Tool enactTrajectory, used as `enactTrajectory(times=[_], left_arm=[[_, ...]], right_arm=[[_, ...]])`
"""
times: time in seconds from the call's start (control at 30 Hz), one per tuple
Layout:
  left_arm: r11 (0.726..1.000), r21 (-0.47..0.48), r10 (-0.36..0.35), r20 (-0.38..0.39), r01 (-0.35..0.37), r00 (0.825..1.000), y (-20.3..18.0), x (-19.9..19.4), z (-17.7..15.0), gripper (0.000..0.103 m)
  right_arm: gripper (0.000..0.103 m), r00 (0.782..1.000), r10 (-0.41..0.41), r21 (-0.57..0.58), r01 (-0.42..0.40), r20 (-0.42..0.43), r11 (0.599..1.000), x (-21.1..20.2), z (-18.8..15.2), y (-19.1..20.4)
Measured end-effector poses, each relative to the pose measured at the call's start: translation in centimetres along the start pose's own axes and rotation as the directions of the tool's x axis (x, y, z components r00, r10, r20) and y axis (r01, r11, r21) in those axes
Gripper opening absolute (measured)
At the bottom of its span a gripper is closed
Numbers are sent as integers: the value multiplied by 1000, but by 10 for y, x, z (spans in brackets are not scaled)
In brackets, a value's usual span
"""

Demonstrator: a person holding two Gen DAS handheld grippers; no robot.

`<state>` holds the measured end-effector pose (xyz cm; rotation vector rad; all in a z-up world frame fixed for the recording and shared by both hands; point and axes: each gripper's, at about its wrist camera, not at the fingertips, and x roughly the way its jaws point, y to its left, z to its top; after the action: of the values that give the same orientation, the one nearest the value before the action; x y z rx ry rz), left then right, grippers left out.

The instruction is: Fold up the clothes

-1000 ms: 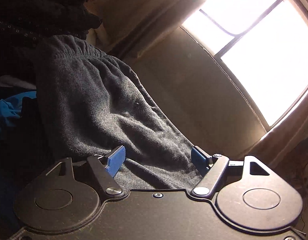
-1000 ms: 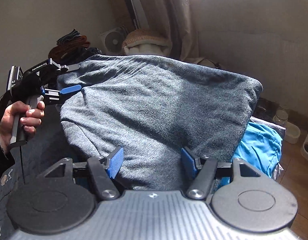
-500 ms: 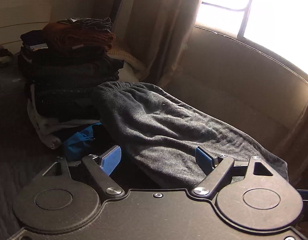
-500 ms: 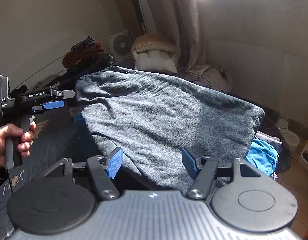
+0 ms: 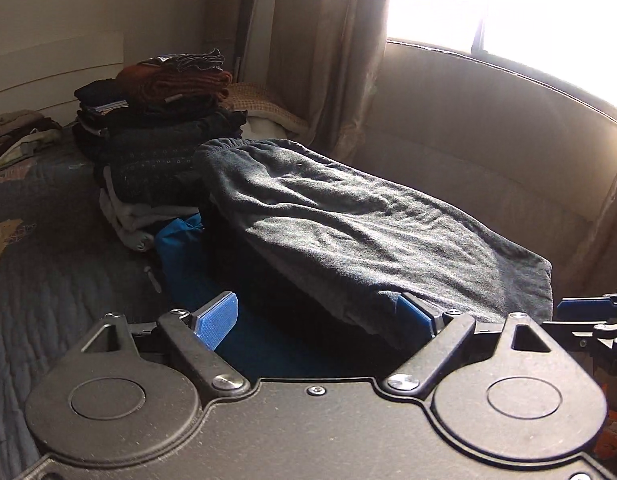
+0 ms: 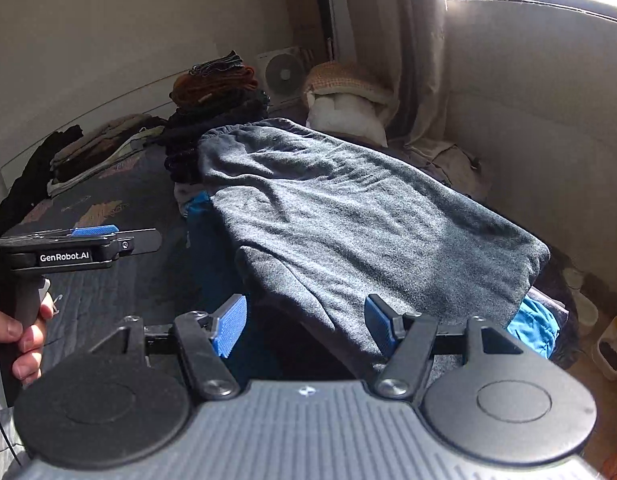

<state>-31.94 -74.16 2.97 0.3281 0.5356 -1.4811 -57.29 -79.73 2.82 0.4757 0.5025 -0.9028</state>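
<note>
While the left gripper (image 5: 320, 316) is opening empty, the right gripper (image 6: 304, 326) is sitting spread around the soft, floppy grey sweatpants (image 6: 348, 216), best pinched at a corner.

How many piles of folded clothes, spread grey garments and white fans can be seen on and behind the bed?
Piles of folded clothes: 2, the tall stack and the low pile
Spread grey garment: 1
White fan: 1
Total: 4
</note>
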Motion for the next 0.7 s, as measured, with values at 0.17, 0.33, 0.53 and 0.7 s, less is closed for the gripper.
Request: enactTrajectory(times=[0.17,0.33,0.53,0.7], left_arm=[[999,-8,36,9,-36,999,-17,-20,-10,88],[996,-31,89,11,-88,996,-30,-37,-19,88],[989,-47,142,10,-141,990,-40,-54,-25,88],[982,-58,183,10,-182,983,-52,-67,-25,90]], right_arm=[[64,1000,23,-64,-23,-11,998,-9,5,0],[65,998,52,-122,-55,-28,991,-8,8,-2],[65,993,101,-196,-110,-54,974,-6,10,-6],[65,991,120,-265,-133,-65,955,-7,16,-14]])
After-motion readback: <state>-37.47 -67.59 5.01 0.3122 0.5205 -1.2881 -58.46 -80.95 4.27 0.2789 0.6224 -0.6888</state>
